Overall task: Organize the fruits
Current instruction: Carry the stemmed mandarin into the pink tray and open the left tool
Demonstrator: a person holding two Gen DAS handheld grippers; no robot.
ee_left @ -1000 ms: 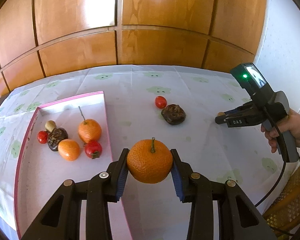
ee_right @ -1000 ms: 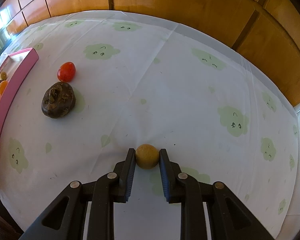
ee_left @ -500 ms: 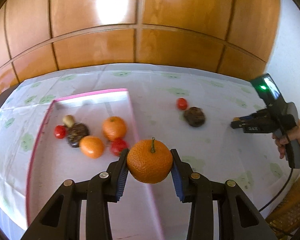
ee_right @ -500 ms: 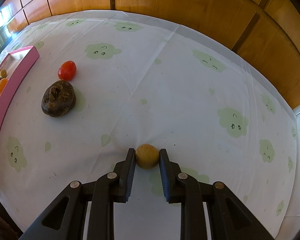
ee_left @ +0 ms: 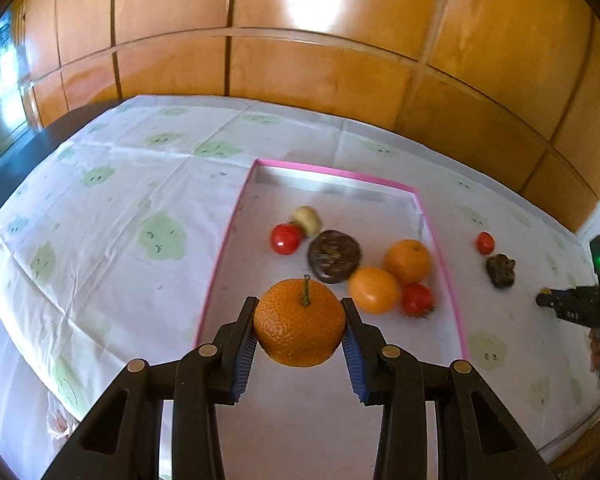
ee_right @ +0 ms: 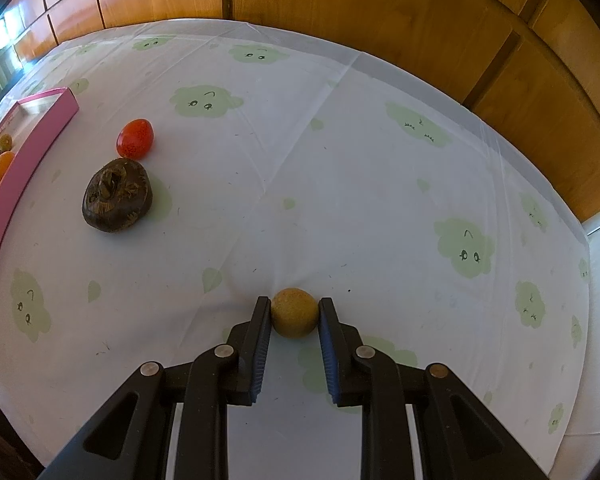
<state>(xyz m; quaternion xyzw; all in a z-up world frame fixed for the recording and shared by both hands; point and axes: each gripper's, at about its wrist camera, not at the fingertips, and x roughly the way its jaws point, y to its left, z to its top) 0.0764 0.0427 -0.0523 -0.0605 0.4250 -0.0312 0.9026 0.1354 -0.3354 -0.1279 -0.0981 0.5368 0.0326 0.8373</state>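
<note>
My left gripper (ee_left: 299, 326) is shut on a large stemmed orange (ee_left: 300, 322), held above the near part of the pink-rimmed tray (ee_left: 220, 248). Inside the tray lie two smaller oranges (ee_left: 374, 289), two red fruits (ee_left: 285, 239), a dark brown fruit (ee_left: 334, 255) and a small yellowish one (ee_left: 308, 219). My right gripper (ee_right: 294, 314) is shut on a small tan round fruit (ee_right: 294, 312) resting on the tablecloth. A red fruit (ee_right: 135, 138) and a dark brown wrinkled fruit (ee_right: 117, 196) lie loose on the cloth, left of the right gripper and just outside the tray.
The table wears a white cloth with green cloud faces (ee_right: 464, 252). Wooden wall panels (ee_left: 320, 76) rise behind it. The right gripper with its green light (ee_left: 592, 300) and a person's hand show at the right edge of the left wrist view. A window (ee_left: 0, 76) is at far left.
The left gripper has carried the orange leftward over the tray, so the tray and its fruits slid from left to centre-right of its view. The right gripper and its tan fruit have stayed still.
</note>
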